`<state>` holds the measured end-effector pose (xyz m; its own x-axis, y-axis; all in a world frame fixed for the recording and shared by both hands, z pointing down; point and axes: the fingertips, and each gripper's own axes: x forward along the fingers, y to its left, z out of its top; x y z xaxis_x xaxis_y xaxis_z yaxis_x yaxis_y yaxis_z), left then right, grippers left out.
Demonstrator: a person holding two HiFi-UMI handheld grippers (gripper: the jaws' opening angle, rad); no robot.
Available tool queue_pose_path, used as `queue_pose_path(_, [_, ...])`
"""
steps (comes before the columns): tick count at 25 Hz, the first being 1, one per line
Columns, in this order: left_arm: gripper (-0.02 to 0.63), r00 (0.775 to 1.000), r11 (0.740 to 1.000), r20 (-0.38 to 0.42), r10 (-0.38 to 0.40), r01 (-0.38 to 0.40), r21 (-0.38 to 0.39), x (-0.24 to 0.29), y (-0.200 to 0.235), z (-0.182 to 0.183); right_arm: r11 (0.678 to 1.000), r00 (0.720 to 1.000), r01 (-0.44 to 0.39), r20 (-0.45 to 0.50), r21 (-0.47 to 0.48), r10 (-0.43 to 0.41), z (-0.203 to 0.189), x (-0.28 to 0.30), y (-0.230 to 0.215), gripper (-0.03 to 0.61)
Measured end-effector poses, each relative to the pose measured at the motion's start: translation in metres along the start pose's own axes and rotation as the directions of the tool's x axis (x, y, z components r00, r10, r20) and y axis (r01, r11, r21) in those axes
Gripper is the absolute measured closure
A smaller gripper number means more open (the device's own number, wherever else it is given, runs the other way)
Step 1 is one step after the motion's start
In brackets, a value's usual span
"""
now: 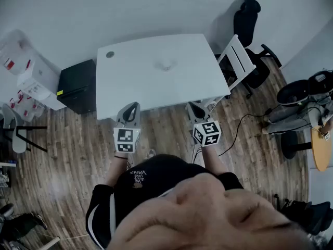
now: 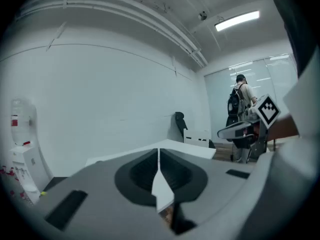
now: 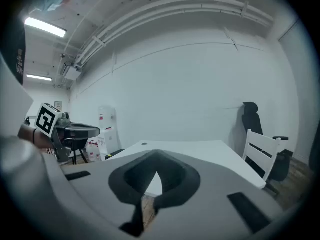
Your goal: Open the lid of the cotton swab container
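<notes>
A white table (image 1: 135,85) stands against a pale wall on a wood-plank floor (image 1: 67,181); a black cabinet (image 1: 78,85) sits at its left, a white chair (image 1: 237,61) at its right; the cotton swab container (image 1: 165,65) (only a faint small shape) lies mid-table, well apart from both grippers; the left gripper (image 1: 133,106) and right gripper (image 1: 191,106) hover at the near edge, jaws closed on nothing.

White rectangular bench (image 1: 151,85) on wood-plank floor (image 1: 67,155): small translucent object (image 1: 166,65) near centre, grey round grommet (image 1: 110,54) at one corner.
</notes>
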<state>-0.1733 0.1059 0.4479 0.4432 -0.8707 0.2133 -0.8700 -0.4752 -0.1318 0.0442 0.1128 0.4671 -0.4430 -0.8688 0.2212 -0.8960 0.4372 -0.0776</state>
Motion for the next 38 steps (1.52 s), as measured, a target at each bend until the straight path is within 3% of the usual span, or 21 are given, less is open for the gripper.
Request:
queue_pose_path(17, [0.589, 0.999, 0.999, 0.013, -0.052, 0.053, -0.012, 0.037, 0.029, 0.000, 0.999, 1.000, 0.021, 0.016, 0.045, -0.022, 0.009, 0.042, -0.001, 0.566])
queue_pose_path(38, [0.589, 0.977, 0.977, -0.015, -0.213, 0.213, 0.030, 0.079, 0.069, -0.011, 0.987, 0.993, 0.115, -0.008, 0.111, -0.115, 0.004, 0.085, 0.010, 0.565])
